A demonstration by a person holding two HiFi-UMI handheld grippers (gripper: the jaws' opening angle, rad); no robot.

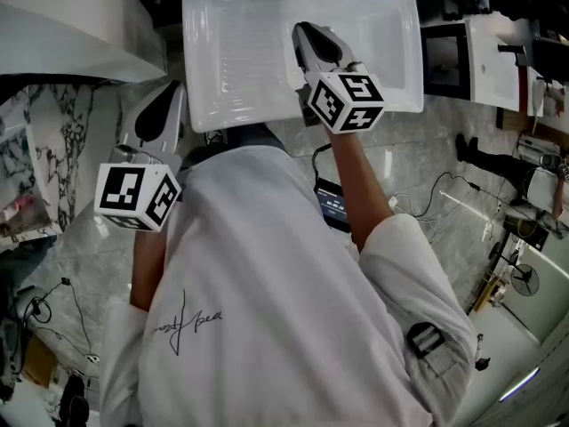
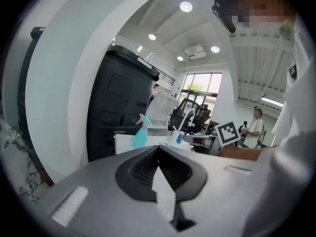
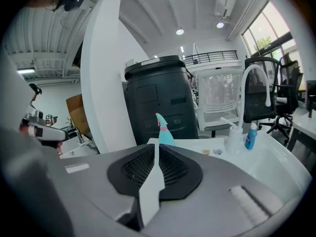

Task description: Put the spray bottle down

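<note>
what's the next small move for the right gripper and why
Probably just draw the right gripper back from the sink: the spray bottle already stands upright on the far rim, and the jaws are closing with nothing between them.

Head view: right gripper (image 1: 308,34) sits top centre, right forearm (image 1: 360,189) stretched up-frame. Its jaws are nearly together and closing, nothing between them. Left gripper (image 1: 171,96) sits mid-left, lower in frame, left forearm (image 1: 147,261) tucked beside the torso (image 1: 267,310). Its jaws are together, empty. Both point up-frame.
</note>
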